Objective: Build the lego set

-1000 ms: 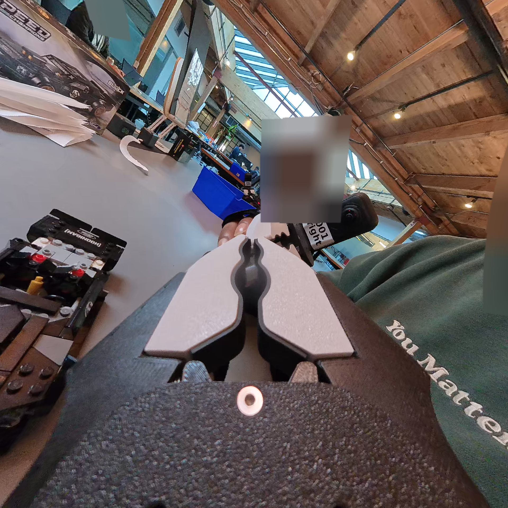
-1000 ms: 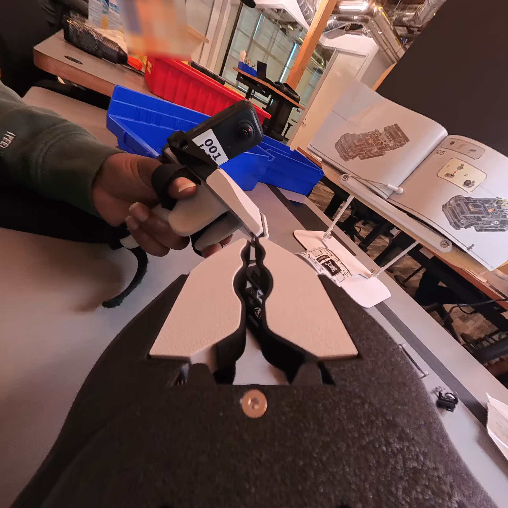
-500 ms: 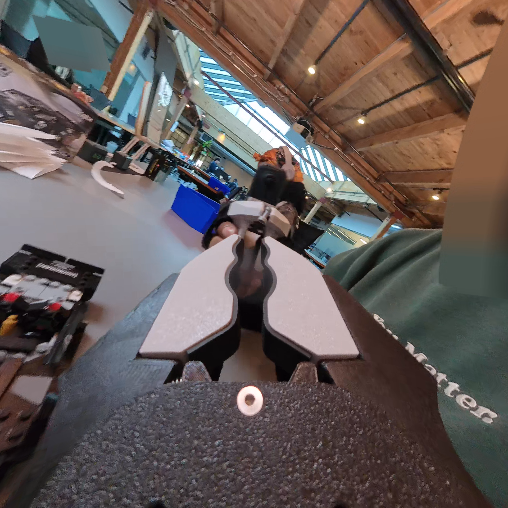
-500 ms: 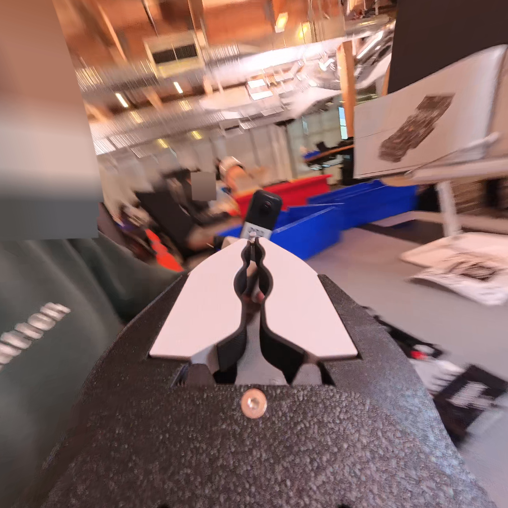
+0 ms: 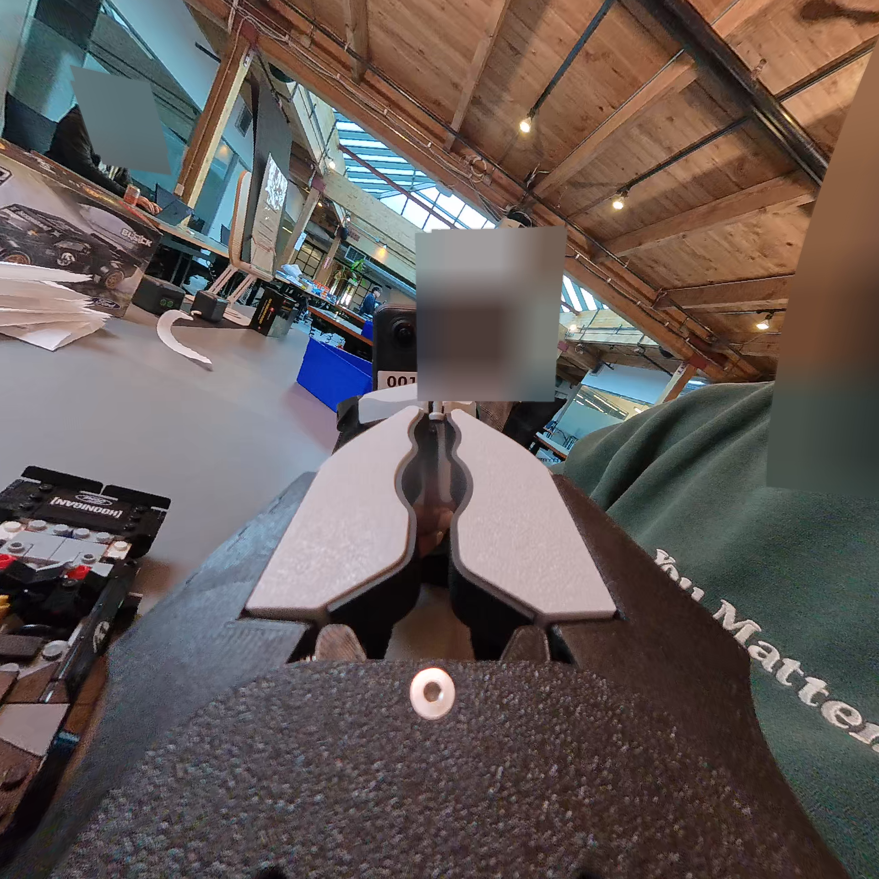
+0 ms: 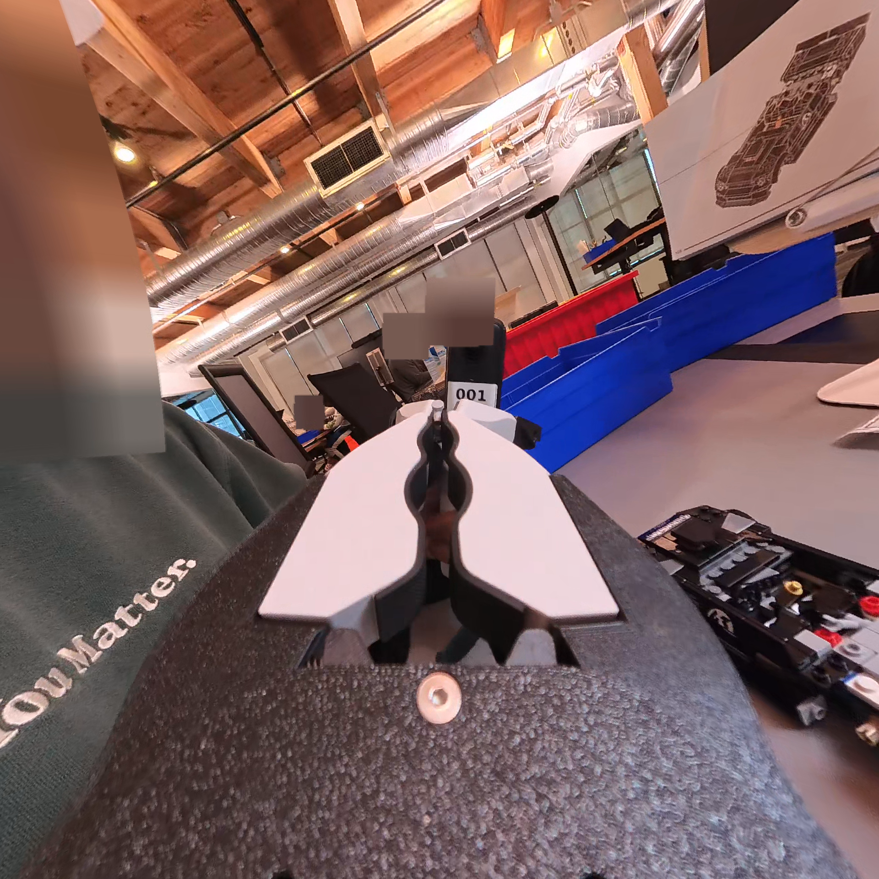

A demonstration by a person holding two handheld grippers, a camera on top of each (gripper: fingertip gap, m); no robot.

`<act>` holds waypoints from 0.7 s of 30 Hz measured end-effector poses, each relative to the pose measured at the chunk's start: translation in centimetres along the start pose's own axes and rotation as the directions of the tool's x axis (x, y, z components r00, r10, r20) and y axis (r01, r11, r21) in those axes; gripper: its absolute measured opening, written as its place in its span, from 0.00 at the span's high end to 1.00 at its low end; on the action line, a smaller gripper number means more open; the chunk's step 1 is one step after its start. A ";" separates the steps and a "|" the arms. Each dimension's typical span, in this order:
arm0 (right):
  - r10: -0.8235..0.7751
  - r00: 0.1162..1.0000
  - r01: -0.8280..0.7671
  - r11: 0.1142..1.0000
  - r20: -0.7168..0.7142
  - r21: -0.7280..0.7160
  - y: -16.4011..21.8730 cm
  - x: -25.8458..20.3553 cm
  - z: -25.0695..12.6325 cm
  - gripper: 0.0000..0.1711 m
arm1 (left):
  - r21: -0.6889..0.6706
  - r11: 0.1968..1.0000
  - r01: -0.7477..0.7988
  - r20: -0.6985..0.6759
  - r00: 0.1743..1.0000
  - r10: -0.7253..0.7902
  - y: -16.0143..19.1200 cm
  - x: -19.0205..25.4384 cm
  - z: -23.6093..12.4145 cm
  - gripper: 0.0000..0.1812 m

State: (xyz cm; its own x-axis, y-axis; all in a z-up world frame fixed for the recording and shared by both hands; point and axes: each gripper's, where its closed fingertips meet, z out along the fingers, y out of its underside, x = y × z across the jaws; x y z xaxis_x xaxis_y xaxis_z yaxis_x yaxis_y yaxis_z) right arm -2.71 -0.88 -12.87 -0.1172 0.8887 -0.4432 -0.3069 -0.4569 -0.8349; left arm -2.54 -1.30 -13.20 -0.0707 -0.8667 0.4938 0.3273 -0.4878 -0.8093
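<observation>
Both grippers are raised off the table and point at each other, tips almost meeting, probably to join or pass a part. The left gripper (image 5: pixel 435 418) pinches a small pale pin (image 5: pixel 434 415); the right gripper (image 6: pixel 438 421) looks closed on a similar pin (image 6: pixel 437 405), though it is tiny. The black lego car (image 5: pixel 62 551) lies low, left of the left gripper and right of the right one.

Pale-fingered black gripper (image 5: pixel 435 418); green lettered sweatshirt (image 5: pixel 761 547).
</observation>
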 end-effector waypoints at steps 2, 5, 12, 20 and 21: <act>-0.013 1.000 0.013 1.000 -0.008 -0.020 0.2 0.1 0.0 0.98 | -0.015 1.000 -0.012 0.014 1.000 0.012 0.1 -0.1 -0.1 0.96; -0.093 0.995 0.090 0.990 -0.024 -0.112 0.5 0.4 -0.3 0.93 | -0.115 0.988 -0.106 0.065 0.991 0.114 0.6 -0.5 -0.4 0.96; -0.303 0.953 0.279 0.904 -0.024 -0.322 2.3 0.8 -1.1 0.93 | -0.360 0.877 -0.319 0.111 0.918 0.380 2.8 -1.1 -0.8 0.96; -0.321 0.947 0.299 0.884 -0.001 -0.359 3.2 0.7 -1.0 0.97 | -0.383 0.872 -0.305 0.093 0.926 0.365 3.4 -1.0 -0.8 0.96; -0.323 0.946 0.301 0.883 0.000 -0.360 3.3 0.7 -1.0 0.97 | -0.383 0.874 -0.299 0.092 0.929 0.358 3.4 -1.0 -0.8 0.96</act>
State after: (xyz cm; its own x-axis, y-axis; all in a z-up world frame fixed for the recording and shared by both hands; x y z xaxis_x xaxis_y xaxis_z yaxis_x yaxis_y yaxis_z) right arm -2.88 -1.83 -16.24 -0.0117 0.9886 -0.1498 0.0338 -0.1494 -0.9882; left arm -2.10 -2.17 -16.73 0.1382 -0.9704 0.1983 -0.0541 -0.2073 -0.9768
